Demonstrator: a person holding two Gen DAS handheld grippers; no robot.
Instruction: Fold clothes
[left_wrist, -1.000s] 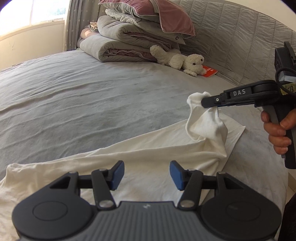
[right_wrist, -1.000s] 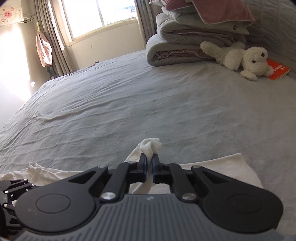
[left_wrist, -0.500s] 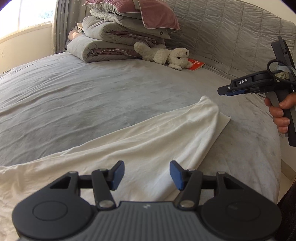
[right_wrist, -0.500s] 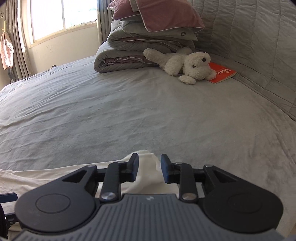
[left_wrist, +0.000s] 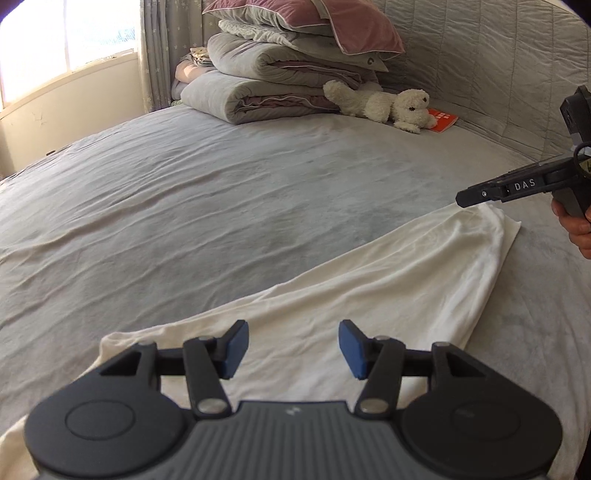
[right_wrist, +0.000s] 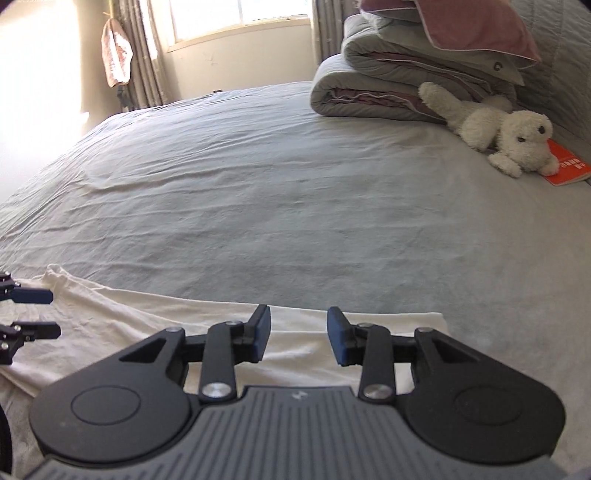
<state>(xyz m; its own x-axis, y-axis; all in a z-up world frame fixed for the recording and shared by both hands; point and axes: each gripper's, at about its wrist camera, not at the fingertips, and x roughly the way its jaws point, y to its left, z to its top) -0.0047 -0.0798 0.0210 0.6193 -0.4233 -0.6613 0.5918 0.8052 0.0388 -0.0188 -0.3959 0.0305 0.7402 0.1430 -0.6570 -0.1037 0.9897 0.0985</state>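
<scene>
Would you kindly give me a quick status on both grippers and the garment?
Left gripper open, nothing held. Right gripper open, fingers just parted, nothing between them. White garment lies flat on bed. Nothing in the way.

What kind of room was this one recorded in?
Most likely a home bedroom: a wide bed with grey sheet, folded quilts and pillows stacked by a padded headboard, and a plush toy beside them.

Right tongs (right_wrist: 298, 338) parted above white garment (right_wrist: 147, 314), jaws just opened, nothing between pads. Garment flat on grey bed (right_wrist: 295, 203). Left tongs (right_wrist: 31, 314) at left edge, parted over garment. Plush dog (right_wrist: 506, 138) beside folded quilts (right_wrist: 399, 88); orange booklet (right_wrist: 565, 166) touching dog.
</scene>
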